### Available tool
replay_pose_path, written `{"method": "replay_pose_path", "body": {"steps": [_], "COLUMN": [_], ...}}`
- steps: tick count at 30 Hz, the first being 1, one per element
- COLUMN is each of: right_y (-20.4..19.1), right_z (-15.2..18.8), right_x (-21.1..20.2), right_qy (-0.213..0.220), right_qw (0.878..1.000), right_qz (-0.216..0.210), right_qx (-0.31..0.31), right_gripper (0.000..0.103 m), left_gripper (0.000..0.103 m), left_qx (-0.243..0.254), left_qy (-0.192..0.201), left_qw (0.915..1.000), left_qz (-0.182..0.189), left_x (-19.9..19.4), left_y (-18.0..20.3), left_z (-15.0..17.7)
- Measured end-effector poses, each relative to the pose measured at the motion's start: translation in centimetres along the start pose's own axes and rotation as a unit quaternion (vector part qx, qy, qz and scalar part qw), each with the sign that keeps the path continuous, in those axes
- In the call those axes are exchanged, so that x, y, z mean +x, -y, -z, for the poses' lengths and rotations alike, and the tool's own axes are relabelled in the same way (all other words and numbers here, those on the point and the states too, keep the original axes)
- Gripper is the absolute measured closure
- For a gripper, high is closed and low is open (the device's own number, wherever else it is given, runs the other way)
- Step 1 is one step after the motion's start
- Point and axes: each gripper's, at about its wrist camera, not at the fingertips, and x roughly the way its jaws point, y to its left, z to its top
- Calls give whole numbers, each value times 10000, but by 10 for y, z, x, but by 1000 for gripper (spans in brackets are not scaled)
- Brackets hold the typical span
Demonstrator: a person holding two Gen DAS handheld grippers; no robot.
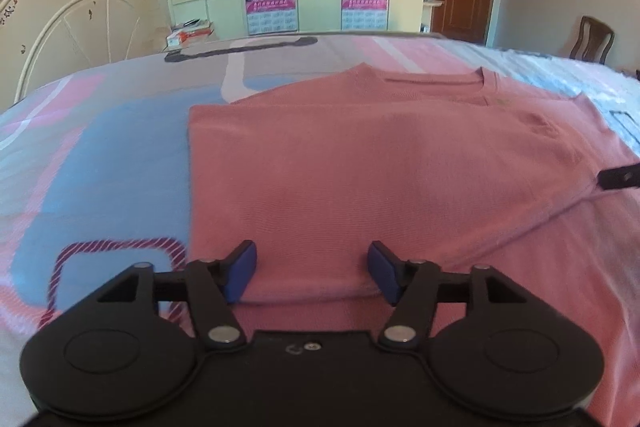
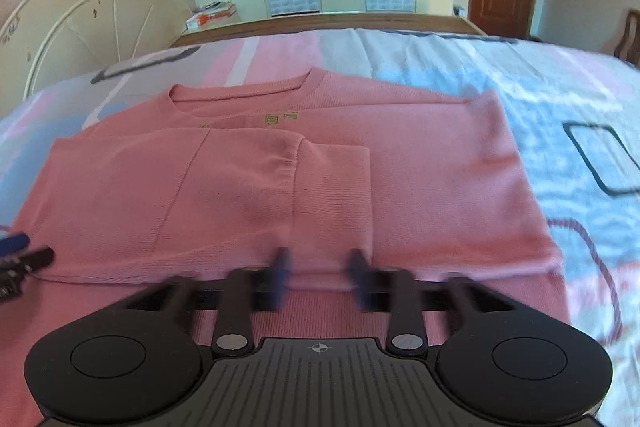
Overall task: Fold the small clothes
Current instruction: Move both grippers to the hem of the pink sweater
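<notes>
**Loose fold, spread jaws: where this could slip**

We see the pink sweater [image 2: 304, 187] lying flat on the bed [image 2: 540, 87], collar toward the far edge, with 1 side and its sleeve [image 2: 332, 195] already laid across the body. The other side looks unfolded, so we judge the task about halfway.

Our left gripper [image 1: 312, 273] has its jaws spread, with a raised ridge of the fabric between the blue pads [image 1: 240, 275] but not visibly pinched. Our right gripper [image 2: 320, 279] is blurred; its jaws stand apart over the near edge of the folded layer, and nothing appears clamped.

The risks, as we judge them:

- With neither gripper holding the cloth, a pad that drags on the knit as it lifts away could pull the folded flap open again.
- The cuff lies loose on top; a brush from the right jaws could skew it.
- If the next grasp takes only the top layer, the sweater could bunch instead of folding cleanly.
- The soft bedding gives under pressure, so a downward press could wrinkle the lower layer.
</notes>
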Motion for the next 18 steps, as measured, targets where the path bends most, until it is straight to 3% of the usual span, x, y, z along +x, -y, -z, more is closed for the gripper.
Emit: {"method": "replay_pose_path", "body": {"steps": [1, 2, 4, 5, 6, 7, 9, 10, 12, 13, 14, 15, 18], "right_y": [4, 8, 19, 28, 38, 49, 72, 82, 101, 107, 113, 120, 137], "right_z": [5, 11, 26, 35, 45, 56, 78, 89, 112, 123, 133, 144, 172], "right_x": [-12, -25, -46, -56, -67, -78, -101, -113, -139, -152, -164, -173, -194], "right_qy": [165, 315, 291, 325, 336, 325, 269, 240, 233, 236, 199, 170, 20], "right_qw": [9998, 9994, 9994, 9992, 9991, 9990, 9984, 9978, 9966, 9963, 9959, 9953, 9920], "right_qz": [-67, -165, -190, -198, -185, -165, -178, -185, -174, -157, -108, -80, -265], "right_qx": [22, 12, 40, 91, 158, 246, 468, 585, 773, 814, 875, 946, 1236], "right_gripper": [13, 13, 18, 22, 31, 47, 73, 74, 73, 63, 51, 33, 33], "left_gripper": [38, 38, 41, 49, 67, 99, 100, 99, 59, 2, 2, 1, 3], "left_qx": [-16, -11, 67, 84, 38, -99, -347, -458, -734, -889, -1005, -1049, -1019], "left_qy": [4, 38, 63, 106, 190, 131, 97, 115, 161, 169, 261, 306, 29], "left_qw": [10000, 10000, 9999, 9998, 9998, 9998, 9992, 9986, 9969, 9954, 9938, 9935, 9948], "left_qz": [-22, -19, -88, -119, -106, -109, -188, -233, -243, -324, -406, -318, -5], "left_x": [-6, -15, -35, -46, -59, -71, -95, -110, -137, -150, -165, -177, -197], "left_y": [0, -1, -1, -2, -6, -11, -20, -24, -30, -30, -30, -29, -22], "left_z": [4, 10, 26, 36, 47, 60, 82, 94, 114, 124, 134, 143, 163]}}
